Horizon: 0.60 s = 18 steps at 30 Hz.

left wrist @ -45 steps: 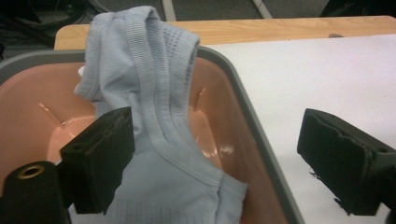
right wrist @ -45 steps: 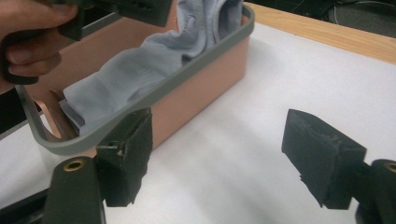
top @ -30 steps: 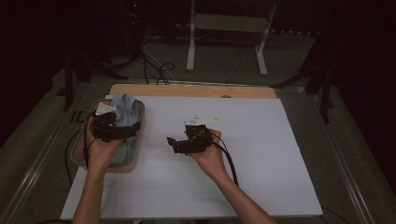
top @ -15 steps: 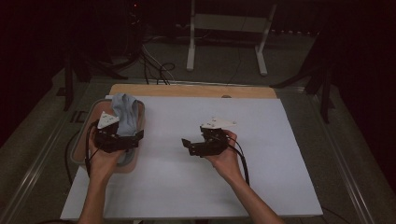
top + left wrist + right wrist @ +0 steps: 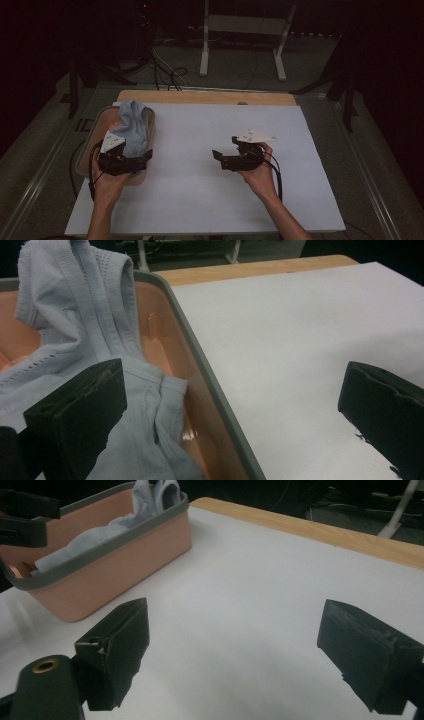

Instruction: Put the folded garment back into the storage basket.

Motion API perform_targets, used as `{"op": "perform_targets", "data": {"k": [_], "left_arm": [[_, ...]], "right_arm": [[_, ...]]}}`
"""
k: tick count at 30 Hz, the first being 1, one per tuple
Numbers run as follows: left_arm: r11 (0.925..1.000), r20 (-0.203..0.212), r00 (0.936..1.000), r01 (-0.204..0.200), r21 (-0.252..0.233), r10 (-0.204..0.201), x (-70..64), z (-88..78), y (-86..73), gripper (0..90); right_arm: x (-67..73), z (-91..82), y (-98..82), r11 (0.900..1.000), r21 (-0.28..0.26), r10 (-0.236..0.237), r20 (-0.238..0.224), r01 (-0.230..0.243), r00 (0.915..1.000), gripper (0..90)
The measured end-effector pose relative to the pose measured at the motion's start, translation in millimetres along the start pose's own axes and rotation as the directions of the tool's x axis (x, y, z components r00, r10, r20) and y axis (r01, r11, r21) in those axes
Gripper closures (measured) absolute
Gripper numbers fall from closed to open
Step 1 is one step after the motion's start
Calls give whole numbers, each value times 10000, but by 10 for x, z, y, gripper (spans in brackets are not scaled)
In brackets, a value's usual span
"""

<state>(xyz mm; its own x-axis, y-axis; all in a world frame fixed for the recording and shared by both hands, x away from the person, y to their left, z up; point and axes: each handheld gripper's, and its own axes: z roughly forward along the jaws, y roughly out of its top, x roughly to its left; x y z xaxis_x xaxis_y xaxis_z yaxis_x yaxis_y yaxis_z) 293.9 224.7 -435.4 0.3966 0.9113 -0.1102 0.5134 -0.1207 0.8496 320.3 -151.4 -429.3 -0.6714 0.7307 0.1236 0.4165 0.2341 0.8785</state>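
Observation:
A light blue cloth lies heaped in a pink basket with a grey rim at the table's left; the cloth spills up over the far wall. My left gripper hovers at the basket's near right corner. It is open wide, one jaw over the cloth and the other over the white table. My right gripper sits mid-table, pointing left toward the basket. It is open with nothing between its jaws, just above the white surface.
A white sheet covers the table, with a wooden strip along the far edge. Beyond the table are a white stand and cables on a dark floor. The other gripper shows at the basket's near end.
Both grippers have drawn back toward the person. The left one came off the cloth to the basket's near end, and the right one slid rightward, away from the basket. The cloth stays in the basket.

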Motion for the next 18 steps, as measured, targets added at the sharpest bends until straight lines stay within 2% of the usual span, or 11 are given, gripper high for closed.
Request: {"op": "perform_targets", "data": {"k": [10, 18], "left_arm": [[9999, 26, 9999, -102, -86, 102, -31, -56, -25, 5], [9999, 53, 10000, -2, -157, 3, -34, -69, -69, 5]], "right_arm": [[-206, -274, -162, 9998, -112, 138, 353, -134, 9993, 135], [-387, -525, -321, 9990, -304, 344, 673, -324, 9971, 123]]}}
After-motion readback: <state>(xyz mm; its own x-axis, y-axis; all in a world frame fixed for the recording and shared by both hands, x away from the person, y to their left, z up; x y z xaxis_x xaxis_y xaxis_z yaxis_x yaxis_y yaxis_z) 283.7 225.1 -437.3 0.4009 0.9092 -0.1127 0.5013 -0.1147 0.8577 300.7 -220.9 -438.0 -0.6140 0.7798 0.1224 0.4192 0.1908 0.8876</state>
